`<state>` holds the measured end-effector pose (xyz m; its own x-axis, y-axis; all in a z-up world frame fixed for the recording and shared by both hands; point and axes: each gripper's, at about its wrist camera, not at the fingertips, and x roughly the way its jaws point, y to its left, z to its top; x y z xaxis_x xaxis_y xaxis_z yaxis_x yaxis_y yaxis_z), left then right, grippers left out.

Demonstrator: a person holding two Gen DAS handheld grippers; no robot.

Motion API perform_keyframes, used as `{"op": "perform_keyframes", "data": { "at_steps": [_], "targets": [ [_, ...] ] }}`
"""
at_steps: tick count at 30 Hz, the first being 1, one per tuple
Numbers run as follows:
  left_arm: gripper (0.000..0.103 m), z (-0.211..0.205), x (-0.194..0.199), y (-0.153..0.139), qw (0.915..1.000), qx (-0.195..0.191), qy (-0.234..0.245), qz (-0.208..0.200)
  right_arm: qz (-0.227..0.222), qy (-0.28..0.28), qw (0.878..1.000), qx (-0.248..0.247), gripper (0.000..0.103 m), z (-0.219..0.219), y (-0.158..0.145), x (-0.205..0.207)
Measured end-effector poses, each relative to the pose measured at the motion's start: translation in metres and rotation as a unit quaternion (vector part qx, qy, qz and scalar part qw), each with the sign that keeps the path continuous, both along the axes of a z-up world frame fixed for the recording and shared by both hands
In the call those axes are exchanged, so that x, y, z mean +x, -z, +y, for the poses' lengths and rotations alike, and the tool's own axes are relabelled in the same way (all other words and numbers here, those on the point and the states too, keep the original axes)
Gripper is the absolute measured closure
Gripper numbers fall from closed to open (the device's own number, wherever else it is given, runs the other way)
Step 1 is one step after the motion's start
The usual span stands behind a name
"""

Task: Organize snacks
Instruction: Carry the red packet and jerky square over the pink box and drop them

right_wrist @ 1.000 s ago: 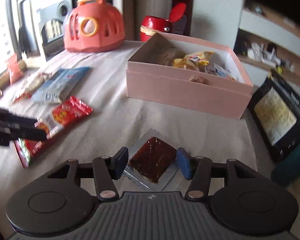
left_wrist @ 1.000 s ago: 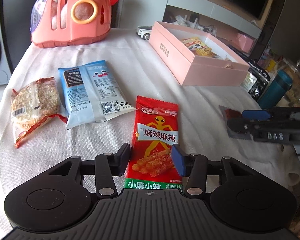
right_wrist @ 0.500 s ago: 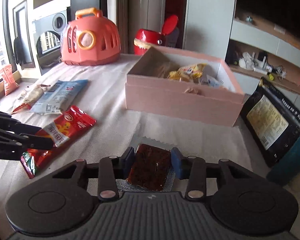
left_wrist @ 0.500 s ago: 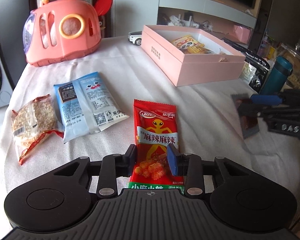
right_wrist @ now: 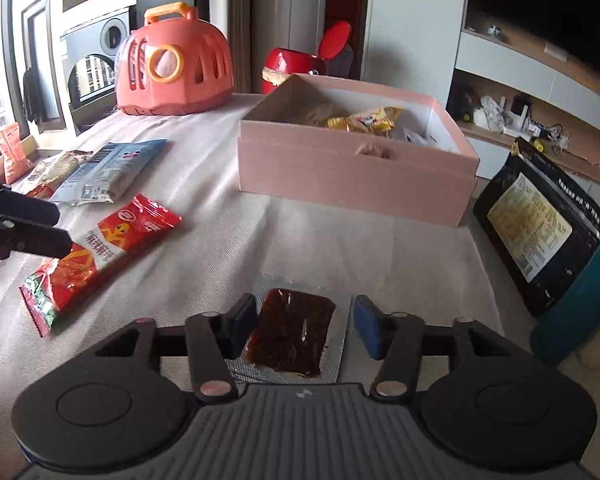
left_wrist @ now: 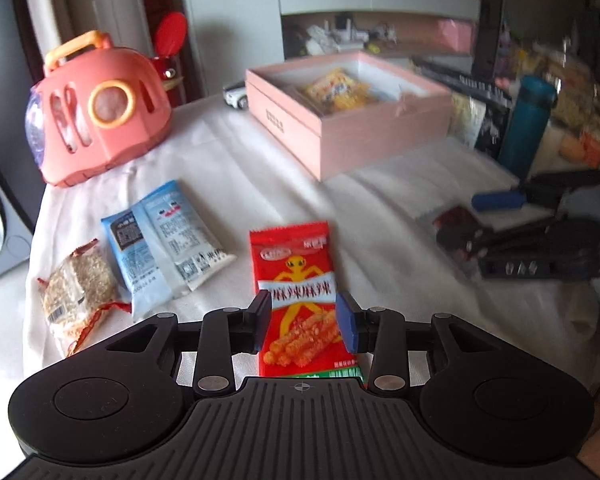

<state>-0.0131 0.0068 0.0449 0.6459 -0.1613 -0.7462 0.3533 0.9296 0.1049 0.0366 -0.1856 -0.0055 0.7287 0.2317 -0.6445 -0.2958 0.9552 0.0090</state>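
We held a two-finger claw in each hand over a table draped in a white cloth [left_wrist: 380,216].

Our left gripper [left_wrist: 303,322] had its pads pressed on both side edges of a red snack packet [left_wrist: 298,280], gripping it. A second earlier the jaws stood wider, with the packet lying loose between them; they had closed, then eased open slightly within the last half second. In the right wrist view the packet's near end looked tilted off the cloth, where earlier it lay flat.

Our right gripper [right_wrist: 306,330] stood parted around a flat, dark brown snack in a clear pouch [right_wrist: 294,334] near the table's front edge. Half a second before, its pads pinched the pouch; they had just been opening, and now a clear gap showed beside the right pad, while the left pad sat just beside the pouch's edge.

The open pink box [right_wrist: 356,168] stood toward the far right corner, holding yellow packets [right_wrist: 364,120]. A blue and white packet [left_wrist: 164,240] and a cracker packet [left_wrist: 78,296] lay near the left edge. A coral toy carrier [left_wrist: 100,108] sat at the far left corner.
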Motion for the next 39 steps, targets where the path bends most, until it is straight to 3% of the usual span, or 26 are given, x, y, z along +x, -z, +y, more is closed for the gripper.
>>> {"op": "perform_keyframes", "data": {
  "at_steps": [2,4,6,10,14,17,22,26,30,33,36,39],
  "targets": [
    [0.058,-0.01,0.003,0.013,0.9994,0.023,0.011,0.023,0.002,0.006,1.0,0.02,0.041,-0.006,0.003,0.0],
    [0.042,-0.02,-0.002,0.018,0.9985,0.04,0.031,0.02,-0.004,0.007,1.0,0.028,0.04,-0.008,0.004,-0.002],
    [0.041,-0.026,-0.004,0.02,0.9973,0.055,0.045,0.016,-0.01,0.007,1.0,0.027,0.04,-0.009,0.006,-0.004],
    [0.039,-0.015,0.0,0.016,0.9987,0.013,0.039,0.029,-0.014,0.003,1.0,0.023,0.036,-0.006,0.007,-0.005],
    [0.041,0.001,0.011,0.013,0.9996,-0.006,-0.016,0.021,-0.015,0.004,1.0,0.024,0.035,-0.006,0.007,-0.006],
    [0.039,0.005,0.021,0.016,0.9986,-0.031,-0.026,0.033,-0.015,0.015,1.0,0.018,0.035,-0.004,0.005,-0.008],
    [0.036,0.003,0.031,0.022,0.9984,-0.039,-0.033,0.023,-0.012,0.032,0.998,0.049,0.036,-0.013,-0.008,-0.021],
    [0.032,-0.001,0.031,0.028,0.9992,-0.034,-0.018,0.01,0.002,0.035,0.999,0.041,0.036,-0.006,-0.006,-0.018],
    [0.037,0.003,0.032,0.027,0.9985,-0.046,-0.029,0.006,-0.001,0.033,0.999,0.009,0.04,0.009,0.003,-0.014],
    [0.045,0.003,0.031,0.023,0.9982,-0.049,-0.033,0.009,-0.007,0.022,1.0,0.008,0.055,0.011,-0.002,-0.015],
    [0.047,0.003,0.027,0.019,0.9978,-0.057,-0.031,0.014,-0.009,0.019,1.0,0.018,0.055,0.003,-0.009,-0.015],
    [0.047,-0.002,0.019,0.014,0.999,-0.04,-0.02,0.003,-0.016,0.016,1.0,0.019,0.055,-0.004,-0.015,-0.018]
  ]
}}
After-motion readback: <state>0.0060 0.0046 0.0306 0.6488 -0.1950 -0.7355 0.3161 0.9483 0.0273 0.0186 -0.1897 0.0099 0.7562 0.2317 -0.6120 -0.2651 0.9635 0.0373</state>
